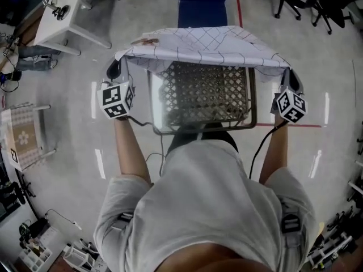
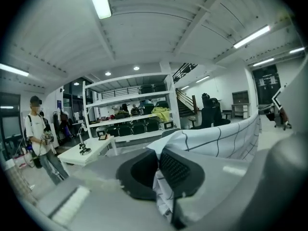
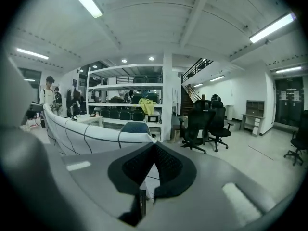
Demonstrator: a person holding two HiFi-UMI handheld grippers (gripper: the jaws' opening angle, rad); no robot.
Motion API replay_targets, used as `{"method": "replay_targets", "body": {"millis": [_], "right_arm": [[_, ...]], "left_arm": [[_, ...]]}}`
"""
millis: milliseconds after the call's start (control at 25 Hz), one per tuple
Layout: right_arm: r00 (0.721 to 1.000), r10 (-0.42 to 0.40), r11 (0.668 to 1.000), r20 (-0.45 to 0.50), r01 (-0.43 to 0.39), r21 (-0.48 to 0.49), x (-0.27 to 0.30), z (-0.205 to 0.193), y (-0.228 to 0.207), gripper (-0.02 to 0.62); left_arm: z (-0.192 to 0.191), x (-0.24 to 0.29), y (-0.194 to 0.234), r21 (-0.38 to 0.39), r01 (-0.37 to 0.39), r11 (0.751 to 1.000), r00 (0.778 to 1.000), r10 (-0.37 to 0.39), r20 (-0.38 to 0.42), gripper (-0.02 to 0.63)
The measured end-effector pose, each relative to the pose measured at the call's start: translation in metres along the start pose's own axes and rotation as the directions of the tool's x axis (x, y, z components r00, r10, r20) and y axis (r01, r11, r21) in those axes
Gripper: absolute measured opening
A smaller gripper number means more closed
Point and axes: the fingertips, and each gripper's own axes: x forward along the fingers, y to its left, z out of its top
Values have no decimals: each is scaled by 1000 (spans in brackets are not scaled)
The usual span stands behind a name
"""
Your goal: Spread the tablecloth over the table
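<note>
- Count, L to R: 2 grippers, 1 tablecloth (image 1: 201, 47), 1 table (image 1: 204, 98) w/ a mesh top, 1 blue chair (image 1: 203, 4) beyond it.
- Left gripper (image 1: 115, 67): your left arm reaches straight fwd along the table's left side. The jaws are clamped on the cloth's left corner, and fabric bunches between the pads.
- Tablecloth: white w/ dark grid lines, stretched between both grippers across the table's far side. The near part of the mesh top is bare.
- Right gripper (image 1: 291, 79): your right arm reaches fwd along the table's right side, about level w/ the left. The jaws are pinched together on the cloth's right corner, w/ white fabric showing under the pads.
- Hidden: your torso covers the table's near edge. Table legs aren't visible. There's a brownish patch on the cloth's left end, and you can't tell what it is.
</note>
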Motion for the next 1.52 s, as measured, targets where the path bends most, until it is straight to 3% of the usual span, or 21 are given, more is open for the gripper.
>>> {"method": "replay_targets", "body": {"millis": [200,320,360,480,560,640,760,840,960,1040,1160,1240,1320,1440,1520], "right_arm": [[999,28,999,-30,-27,43,-23,-34,13,8],[996,63,997,-56,-61,43,-28,-49,0,6],[997,67,997,-37,-66,34,-29,-40,-7,8],[995,35,998,92,-39,46,-44,12,-45,6],[990,1,999,138,-8,45,-66,31,-77,6],[991,-18,1000,130,15,24,-85,21,-103,7],[997,-1,999,81,-2,38,-106,-33,-117,6],[996,69,997,48,-69,15,-114,-65,-95,6],[977,214,976,7,-214,-46,-115,-87,-12,8],[953,303,951,-1,-302,-70,-111,-86,45,8],[924,382,922,-2,-381,-68,-94,-76,97,8],[911,413,909,-10,-413,-56,-80,-71,120,8],[894,448,892,-32,-449,-56,-63,-66,147,8],[864,500,862,-67,-503,-57,-12,-58,189,7],[857,512,858,-65,-513,-1,37,-42,205,6]], "left_arm": [[-32,-21,-1,-46,-18,999,999,17,-29,23],[-30,-33,-31,-61,-5,998,999,3,-35,23],[-14,-33,-46,-29,16,999,1000,-17,-18,23],[60,-44,-96,162,57,985,997,-66,51,23],[80,-63,-120,211,56,976,996,-69,52,23],[63,-86,-134,196,54,979,998,-55,1,23],[1,-125,-143,172,42,984,992,-21,-124,23],[-38,-155,-126,114,-7,993,982,28,-186,23],[-71,-203,-64,26,-140,990,965,143,-220,23],[-81,-231,-19,-27,-247,969,948,236,-215,23],[-87,-246,24,-93,-371,924,915,347,-207,23],[-91,-233,38,-99,-376,921,910,348,-224,23],[-95,-205,50,-71,-345,936,915,318,-248,23],[-97,-133,75,-28,-302,953,922,284,-263,23],[-87,-72,91,-15,-256,967,932,243,-269,23]]}}
